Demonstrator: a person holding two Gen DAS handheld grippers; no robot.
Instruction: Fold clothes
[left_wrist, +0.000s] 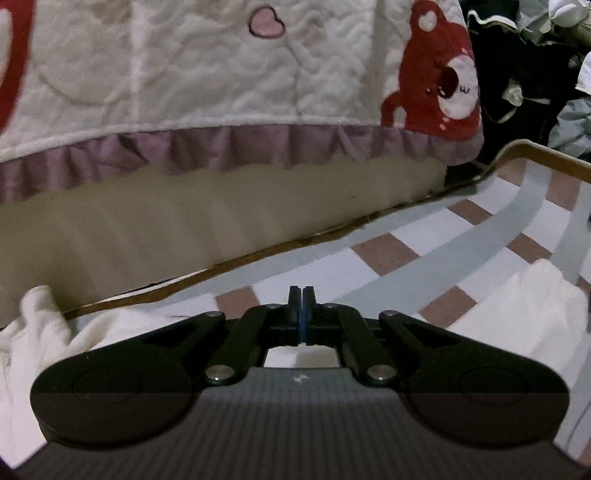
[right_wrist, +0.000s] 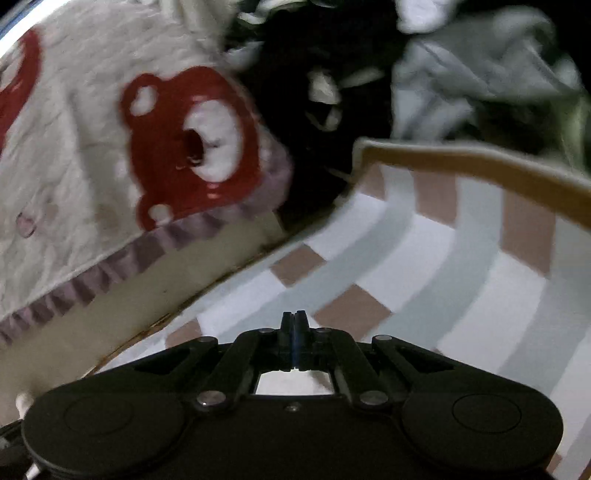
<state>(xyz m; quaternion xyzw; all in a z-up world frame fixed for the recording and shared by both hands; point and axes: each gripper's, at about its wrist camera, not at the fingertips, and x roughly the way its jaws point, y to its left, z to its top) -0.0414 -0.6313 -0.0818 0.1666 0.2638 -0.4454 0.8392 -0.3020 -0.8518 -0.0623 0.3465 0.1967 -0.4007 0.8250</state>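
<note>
Blurred, cropped and covered parts

In the right wrist view, motion blur smears the red bear quilt (right_wrist: 110, 155) and the dark clothes pile (right_wrist: 332, 92) at 12 o'clock, so single garments cannot be told apart. In the left wrist view, the white garment (left_wrist: 40, 332) is cut by the frame at 9 o'clock and partly covered by the left gripper (left_wrist: 301, 295) body.

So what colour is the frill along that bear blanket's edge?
Dusty purple frill, clearest in the left wrist view.
</note>
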